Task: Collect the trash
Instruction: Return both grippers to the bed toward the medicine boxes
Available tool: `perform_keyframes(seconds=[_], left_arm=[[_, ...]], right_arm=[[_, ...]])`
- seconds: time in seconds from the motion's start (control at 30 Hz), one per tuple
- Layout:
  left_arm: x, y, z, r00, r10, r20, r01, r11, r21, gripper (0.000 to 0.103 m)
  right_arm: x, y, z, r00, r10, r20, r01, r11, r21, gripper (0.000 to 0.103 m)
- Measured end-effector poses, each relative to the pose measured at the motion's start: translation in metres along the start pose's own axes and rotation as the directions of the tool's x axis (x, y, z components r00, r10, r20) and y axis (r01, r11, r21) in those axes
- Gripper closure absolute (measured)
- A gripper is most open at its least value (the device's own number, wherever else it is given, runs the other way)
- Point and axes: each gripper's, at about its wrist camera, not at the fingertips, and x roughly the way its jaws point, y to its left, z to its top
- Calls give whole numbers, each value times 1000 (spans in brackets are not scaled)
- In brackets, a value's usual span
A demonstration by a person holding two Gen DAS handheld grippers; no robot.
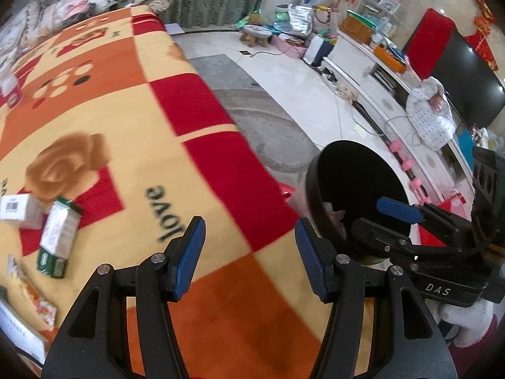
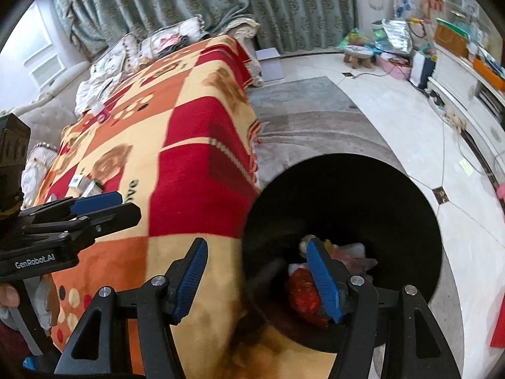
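Observation:
A black round bin (image 2: pixel 363 195) stands against the front edge of the sofa's red, orange and cream blanket (image 1: pixel 132 145). Inside it lie a red wrapper (image 2: pixel 303 293) and pale crumpled pieces (image 2: pixel 353 252). My right gripper (image 2: pixel 257 244) is open and straddles the bin's near rim, one finger over the blanket and the other inside the opening; it grips nothing. The left wrist view shows the right gripper (image 1: pixel 372 224) at the bin (image 1: pixel 356 183). My left gripper (image 1: pixel 249 224) hangs open and empty over the blanket. A white box (image 1: pixel 17 211), a green-and-white box (image 1: pixel 60 233) and packets (image 1: pixel 34 300) lie to its left.
Another small box (image 1: pixel 9 90) sits farther back on the blanket, near cushions (image 1: pixel 79 3). A grey rug (image 2: pixel 309 120) and pale tiles cover the floor. A white TV stand (image 1: pixel 372 72), a TV (image 1: pixel 470 82), pink dumbbells (image 1: pixel 407 164) and a stool (image 1: pixel 255 33) line the right.

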Motion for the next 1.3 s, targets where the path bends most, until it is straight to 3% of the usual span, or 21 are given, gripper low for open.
perform_keyframes(seconds=[0.4,0.8,1.17,1.3], left_arm=[[-40,72,-26,994,109,27,-106,990,-89,45],[-82,166,-69,967,252,-17,-251,947,-200,45],[-108,212,-97,966,255,-41,-254,913,-318,45],[-118,219,-101,968,250,-37,-248,909,-336,45]], right_arm=[[22,73,4,997,63,-48,-68,990,-120,38],[50,148,9,984,144,-105,-165,960,-228,36],[86,217,23,957,230,-178,-275,914,-298,33],[101,245,32,944,258,-203,-320,866,-384,23]])
